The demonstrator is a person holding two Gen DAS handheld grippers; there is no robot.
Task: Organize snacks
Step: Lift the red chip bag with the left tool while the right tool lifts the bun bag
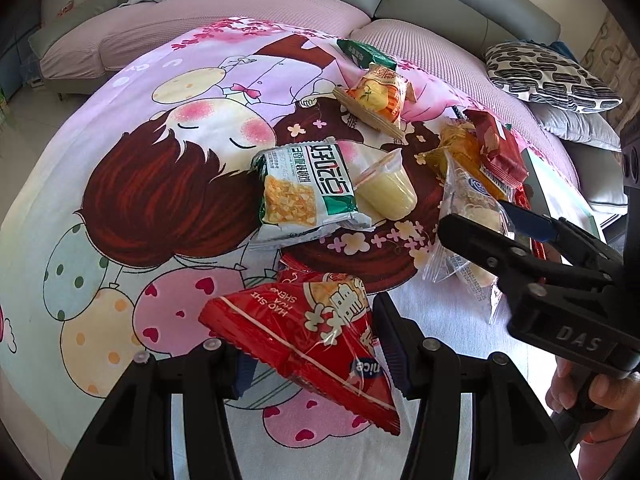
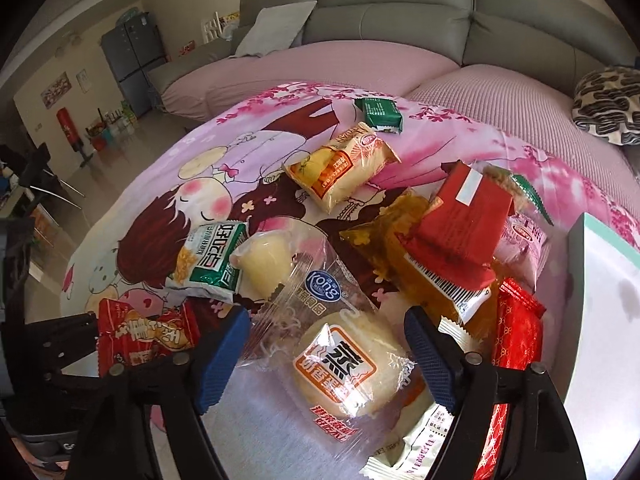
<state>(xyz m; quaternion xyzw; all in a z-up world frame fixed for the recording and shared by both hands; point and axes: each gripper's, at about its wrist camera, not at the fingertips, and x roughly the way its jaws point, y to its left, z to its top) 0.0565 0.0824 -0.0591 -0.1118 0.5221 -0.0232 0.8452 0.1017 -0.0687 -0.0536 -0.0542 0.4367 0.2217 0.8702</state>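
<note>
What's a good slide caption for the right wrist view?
Right gripper open over a clear-wrapped steamed cake among scattered snacks.

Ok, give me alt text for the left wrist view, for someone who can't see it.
The left tool grips a red snack packet above a cartoon-print cloth strewn with wrapped snacks. Beyond it lie a green-and-white packet and a pale jelly cup. At right, the right tool stands open around a clear-wrapped bun.

A grey corner sofa (image 2: 400, 12) with pink seat covers (image 2: 320, 68) curves behind the cartoon-printed cloth (image 1: 160, 160), a patterned cushion (image 1: 548, 76) at its right, pale floor tiles (image 2: 104, 168) and dark cabinet (image 2: 132, 64) beyond.
</note>
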